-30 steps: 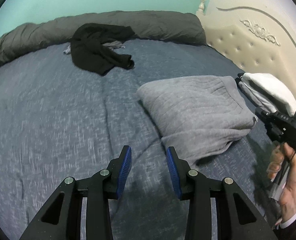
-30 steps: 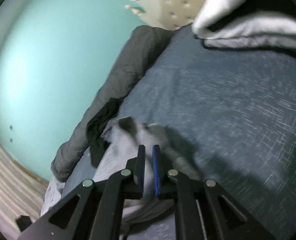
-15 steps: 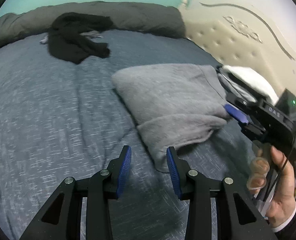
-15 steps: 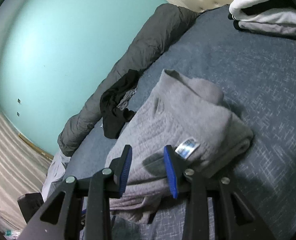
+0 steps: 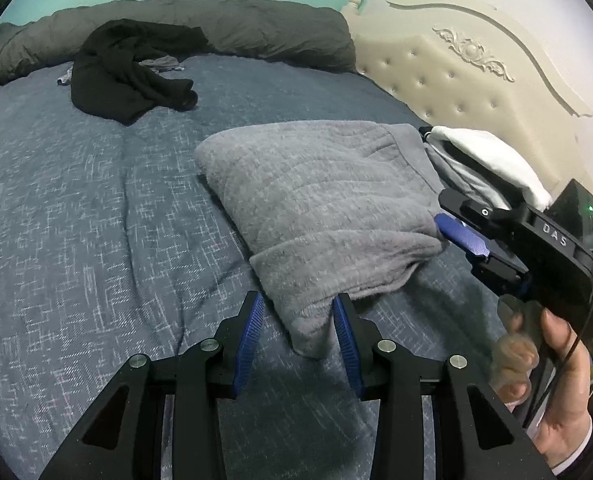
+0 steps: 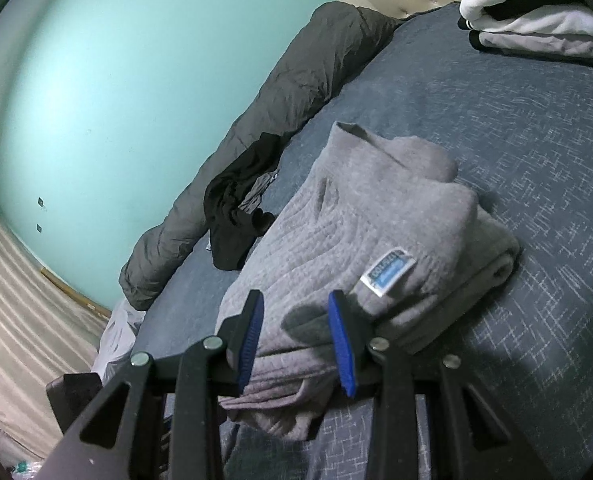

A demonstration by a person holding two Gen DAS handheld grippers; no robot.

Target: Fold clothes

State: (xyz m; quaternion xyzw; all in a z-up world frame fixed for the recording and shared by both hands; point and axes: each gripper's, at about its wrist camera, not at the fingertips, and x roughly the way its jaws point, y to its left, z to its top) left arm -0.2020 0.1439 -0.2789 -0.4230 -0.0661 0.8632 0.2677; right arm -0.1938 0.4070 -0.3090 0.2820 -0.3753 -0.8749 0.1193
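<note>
A folded grey sweater (image 5: 320,208) lies on the blue bed sheet (image 5: 76,200). My left gripper (image 5: 299,320) is open, its blue pads standing either side of the sweater's near corner without pinching it. In the right wrist view the same grey sweater (image 6: 376,220) shows a blue-and-white label (image 6: 386,272). My right gripper (image 6: 296,320) hovers open over the sweater's edge with grey cloth under the gap. From the left wrist view, the right gripper's fingers (image 5: 460,236) sit at the sweater's right side, held by a person's hand (image 5: 556,380).
A crumpled black garment (image 5: 124,76) lies far back on the bed, against a rolled dark grey duvet (image 5: 236,28). A folded white and grey stack (image 5: 492,156) rests by the cream tufted headboard (image 5: 476,72). A teal wall (image 6: 96,80) is behind.
My right gripper has opened, let go of the grey sweater and drawn back. My left gripper has dipped and closed in on the sweater's near corner.
</note>
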